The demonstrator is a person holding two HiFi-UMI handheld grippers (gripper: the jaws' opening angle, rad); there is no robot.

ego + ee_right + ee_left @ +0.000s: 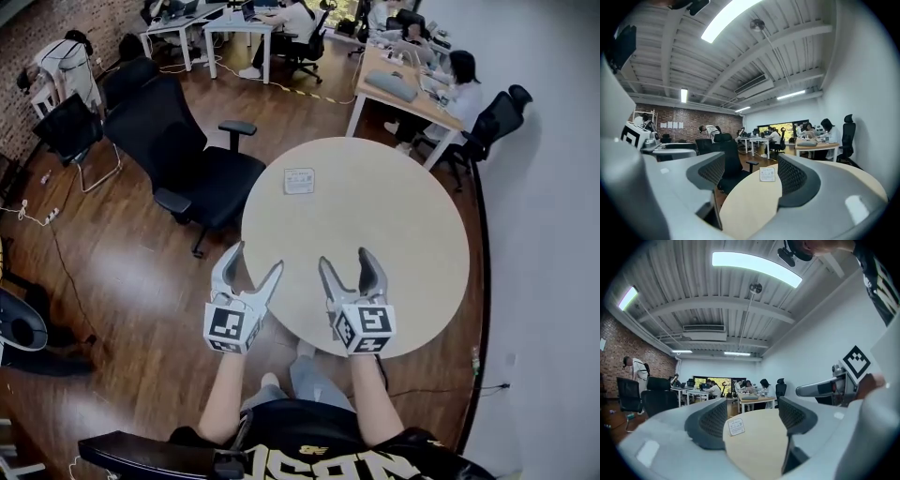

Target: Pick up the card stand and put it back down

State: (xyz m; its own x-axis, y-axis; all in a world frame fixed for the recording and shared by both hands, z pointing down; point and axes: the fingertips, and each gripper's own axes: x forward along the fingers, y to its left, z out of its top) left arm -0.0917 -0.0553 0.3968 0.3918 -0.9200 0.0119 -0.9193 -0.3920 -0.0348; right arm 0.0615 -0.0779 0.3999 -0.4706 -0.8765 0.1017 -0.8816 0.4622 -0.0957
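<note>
Progress, judged: pick not begun. Card stand (299,181) upright on round table (412,253), on the upper-left part of the tabletop, just above centre in the head view, well apart from both grippers. No contact with either. Left to do: reach, grip, lift, set back down, so all of it.

Far left to centre-left of head view: black office chair (183,150) just beside the table's left rim, not in play.

Lower centre-left: left gripper (256,258), tongs spread, nothing between the pads. In the left gripper view only the distant card stand shows through the gap, low centre. Held roughly level, pointing up-frame, tips at the table's near-left rim. Bare forearm rising from the bottom edge, marker cube facing the camera.

Lower centre, right of that: right gripper (345,258), tongs likewise apart and empty. In the right gripper view the card stand sits far off between the pads, low centre, untouched. Roughly level, pointing up-frame over the table's near edge. Side by side with the left one, near but not touching.

Likely next: either gripper forward and up-frame toward the stand.
</note>
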